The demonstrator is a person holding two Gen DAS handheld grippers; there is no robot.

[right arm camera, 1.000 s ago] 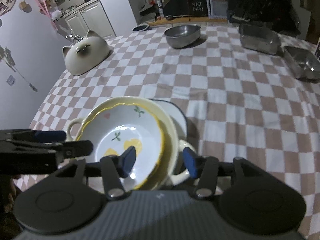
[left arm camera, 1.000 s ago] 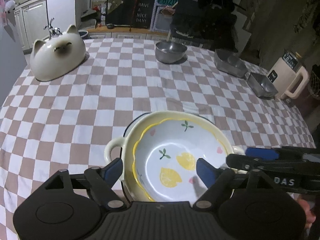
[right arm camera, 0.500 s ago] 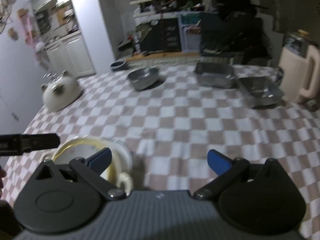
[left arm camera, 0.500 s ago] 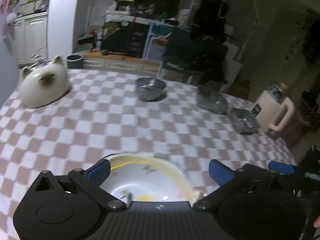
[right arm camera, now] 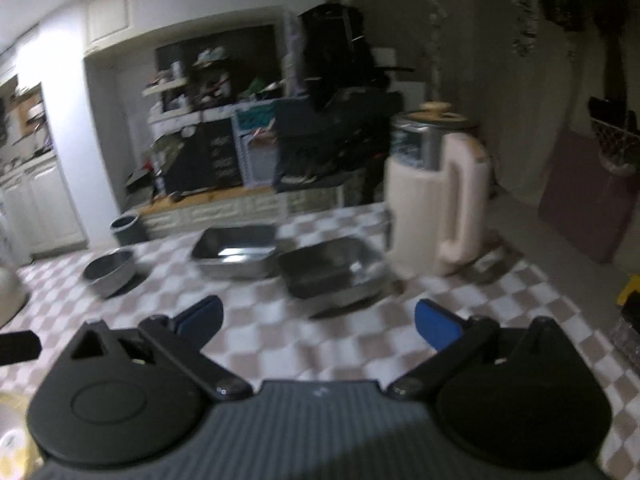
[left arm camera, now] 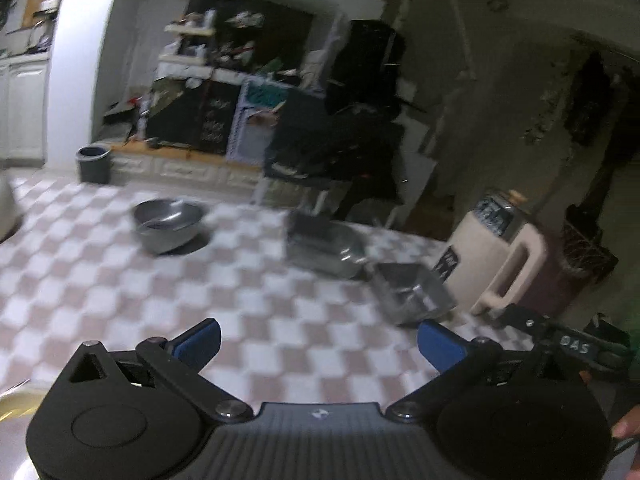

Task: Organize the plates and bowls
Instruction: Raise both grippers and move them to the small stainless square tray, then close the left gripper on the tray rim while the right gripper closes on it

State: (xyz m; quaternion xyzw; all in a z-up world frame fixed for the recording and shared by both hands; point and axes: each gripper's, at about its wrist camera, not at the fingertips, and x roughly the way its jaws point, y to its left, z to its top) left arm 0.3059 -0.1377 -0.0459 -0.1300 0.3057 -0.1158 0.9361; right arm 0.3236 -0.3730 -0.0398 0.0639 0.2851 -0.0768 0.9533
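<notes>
My left gripper (left arm camera: 318, 342) is open and empty above the checkered table (left arm camera: 120, 280). My right gripper (right arm camera: 318, 320) is open and empty too. A round steel bowl (left arm camera: 168, 228) stands at the far middle; it also shows in the right wrist view (right arm camera: 110, 270). Two rectangular steel trays (left arm camera: 324, 250) (left arm camera: 412, 292) sit to its right, also in the right wrist view (right arm camera: 236, 250) (right arm camera: 332, 270). A sliver of the yellow lemon bowl (right arm camera: 12, 432) shows at the bottom left, mostly hidden behind the gripper body. The frames are blurred.
A cream jug (right arm camera: 440, 208) with a handle stands at the table's right end, also in the left wrist view (left arm camera: 504, 260). The right gripper's body (left arm camera: 568, 344) shows at the right of the left wrist view. A white cat-shaped dish (right arm camera: 8, 296) is at the left edge.
Both grippers have opened, let go of the stacked lemon bowl, and lifted and tilted up and to the right. The bowl has dropped almost out of both views.
</notes>
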